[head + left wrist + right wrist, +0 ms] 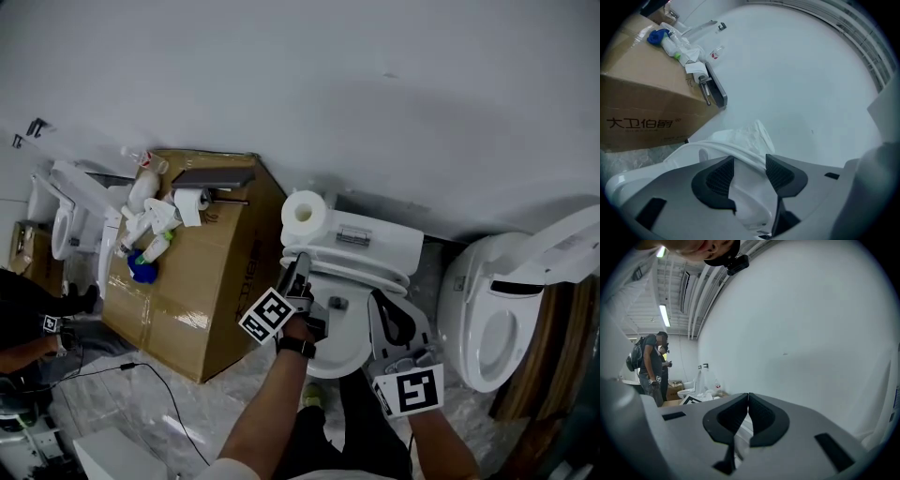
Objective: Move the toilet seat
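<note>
White plastic seat (361, 267) on the middle toilet, apparently tipped up toward the tank, is probably stiff, light and slippery, best held at its front rim. Left gripper (750, 161) has its fingers spread around that rim without pinching it. Right gripper (748, 397) has its fingers pressed together.

I had the left gripper (749, 169) reaching forward with jaws apart, the right gripper (748, 403) beside it, jaws together.

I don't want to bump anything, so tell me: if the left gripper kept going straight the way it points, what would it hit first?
Probably the white toilet seat: its rim curves across the open left gripper at its tips. Behind it sits a wrapped paper roll, then the wall; depth is unclear.
</note>
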The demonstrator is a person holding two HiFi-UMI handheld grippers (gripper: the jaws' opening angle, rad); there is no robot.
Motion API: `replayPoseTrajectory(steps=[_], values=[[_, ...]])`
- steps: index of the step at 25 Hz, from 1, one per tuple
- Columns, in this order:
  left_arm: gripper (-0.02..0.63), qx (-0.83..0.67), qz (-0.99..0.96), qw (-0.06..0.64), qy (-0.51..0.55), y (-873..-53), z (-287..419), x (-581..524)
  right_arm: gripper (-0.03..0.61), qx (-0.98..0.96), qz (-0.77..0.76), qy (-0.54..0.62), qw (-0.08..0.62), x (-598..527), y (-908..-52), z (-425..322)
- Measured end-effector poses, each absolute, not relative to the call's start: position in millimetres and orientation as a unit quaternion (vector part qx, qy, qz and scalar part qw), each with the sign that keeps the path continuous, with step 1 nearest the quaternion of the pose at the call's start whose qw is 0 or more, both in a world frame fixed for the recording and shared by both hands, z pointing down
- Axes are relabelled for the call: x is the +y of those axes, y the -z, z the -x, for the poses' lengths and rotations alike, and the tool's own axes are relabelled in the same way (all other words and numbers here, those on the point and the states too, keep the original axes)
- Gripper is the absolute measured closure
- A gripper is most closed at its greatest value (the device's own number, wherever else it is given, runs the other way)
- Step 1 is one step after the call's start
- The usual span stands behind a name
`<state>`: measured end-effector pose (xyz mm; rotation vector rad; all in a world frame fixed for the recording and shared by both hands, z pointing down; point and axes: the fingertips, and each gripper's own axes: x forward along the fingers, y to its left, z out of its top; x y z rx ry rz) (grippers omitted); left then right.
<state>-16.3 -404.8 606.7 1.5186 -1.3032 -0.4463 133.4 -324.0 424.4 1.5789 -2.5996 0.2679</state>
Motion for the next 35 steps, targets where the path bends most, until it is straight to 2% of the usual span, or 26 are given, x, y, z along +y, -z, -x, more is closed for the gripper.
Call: replayPoseTrajectory(steps=[12,19,22,26,32,35], values=[[0.397,-0.562,-0.626,0.501,0.205,-610.3,11.3,-423.8,0.561,-0.860,-0.499,-0.091,0.062,-348.7,-443.1,-148.1],[0.396,-0.556,-0.643,0.493,0.184,-608.8,10.2,-419.9,0.561,-0.861,-0.496,-0.101,0.049,-347.9,-441.1,-145.4],[0.386,-0.541,-0.658,0.494,0.172,-606.5,8.0,-419.7,0.561,-0.865,-0.489,-0.094,0.055,-342.0,-439.5,-138.9],[0.328,-0.524,-0.678,0.490,0.159,-600.3,0.0,-420.9,0.561,-0.863,-0.493,-0.098,0.046,-332.5,-430.5,-131.9],[0.328,-0.498,-0.704,0.487,0.142,-581.7,-3.4,-405.3,0.561,-0.864,-0.494,-0.083,0.053,-319.0,-419.0,-132.2],[0.328,-0.477,-0.740,0.460,0.112,-558.6,-7.4,-391.3,0.561,-0.863,-0.497,-0.080,0.049,-311.1,-408.8,-131.6]])
